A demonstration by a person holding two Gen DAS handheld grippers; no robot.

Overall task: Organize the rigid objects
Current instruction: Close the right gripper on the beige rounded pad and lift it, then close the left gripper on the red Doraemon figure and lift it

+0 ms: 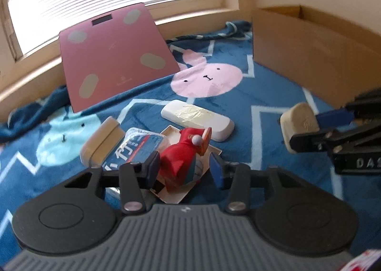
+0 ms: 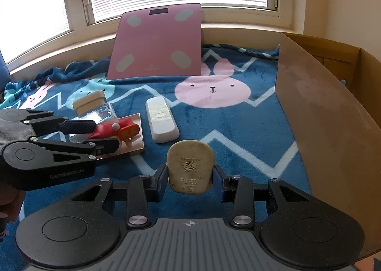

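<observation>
Right gripper (image 2: 190, 181) clamped on the plug (image 2: 190, 166), best carried level into the cardboard box (image 2: 333, 113); left gripper (image 1: 185, 168) apart, straddling the red toy (image 1: 183, 154).

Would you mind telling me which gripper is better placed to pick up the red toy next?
Left. The left gripper is open with its fingers either side of the red toy, while the right gripper is shut on the plug.

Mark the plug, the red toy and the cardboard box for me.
plug (image 2: 189, 166): right wrist view, on its beige face above the FUSED lettering.
red toy (image 1: 178, 156): left wrist view, on its red body.
cardboard box (image 2: 321, 113): right wrist view, on its near wall.
</observation>
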